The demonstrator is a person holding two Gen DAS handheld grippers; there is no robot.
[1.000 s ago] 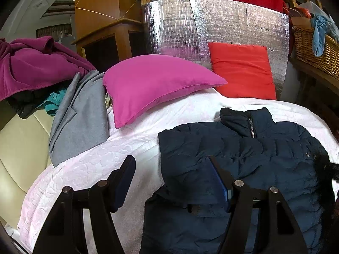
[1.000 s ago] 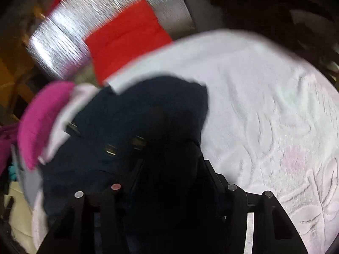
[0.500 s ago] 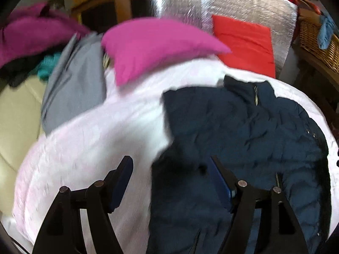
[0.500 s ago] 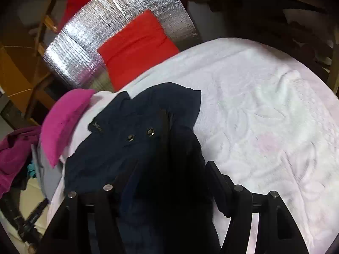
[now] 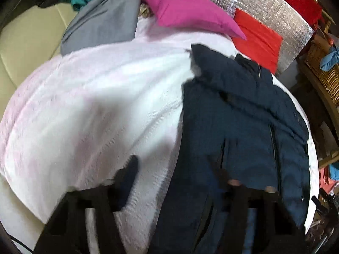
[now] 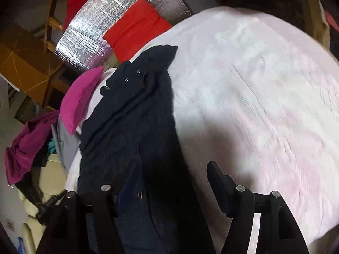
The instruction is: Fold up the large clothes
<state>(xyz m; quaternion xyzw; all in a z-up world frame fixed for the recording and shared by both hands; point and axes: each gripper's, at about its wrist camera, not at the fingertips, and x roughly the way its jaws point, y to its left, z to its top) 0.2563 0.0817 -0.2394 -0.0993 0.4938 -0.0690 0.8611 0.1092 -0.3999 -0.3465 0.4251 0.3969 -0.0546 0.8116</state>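
On the bed's white-pink textured bedspread (image 5: 95, 110) lies the dark navy puffer jacket (image 5: 243, 127), spread flat, collar toward the pillows, front zipper shut and running down its middle, quilted and creased. Small metal snaps show near the collar in the right wrist view (image 6: 132, 76). No readable brand, label or writing, frames blurred. Left tongs (image 5: 175, 169): jaws closing, straddling the jacket's edge, one finger over the bedspread, the other over the navy fabric; pads not pressing yet. Right tongs (image 6: 169, 175): jaws opening, jacket's side edge between them, not gripped. Magenta pillow (image 5: 190, 12), red pillow (image 5: 258, 36), grey garment (image 5: 101, 21) beyond the jacket.
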